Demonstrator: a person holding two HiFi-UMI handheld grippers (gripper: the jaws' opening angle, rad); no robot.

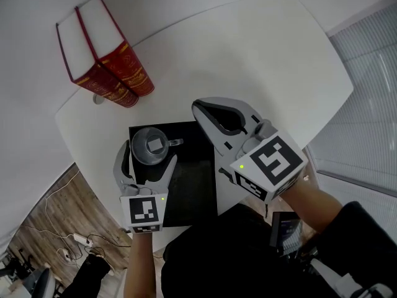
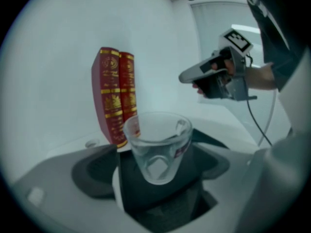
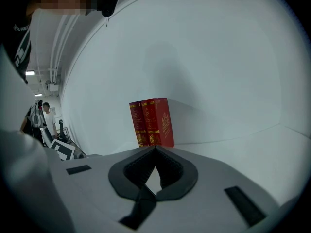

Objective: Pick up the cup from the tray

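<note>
Clear glass cup (image 1: 151,145) stands on flat black tray (image 1: 195,185), between spread jaws of left gripper (image 1: 149,154) (pads not pressing). Squeeze and lift remain. Right gripper (image 1: 201,107) clenched, empty.

L gripper (image 1: 149,154) covers tray (image 1: 192,179) left edge

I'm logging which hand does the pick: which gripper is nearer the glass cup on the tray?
Left. The left gripper has its open jaws either side of the cup, not pressing it. The right gripper, shut, hangs apart to the cup's right, near the tray's edge.
</note>
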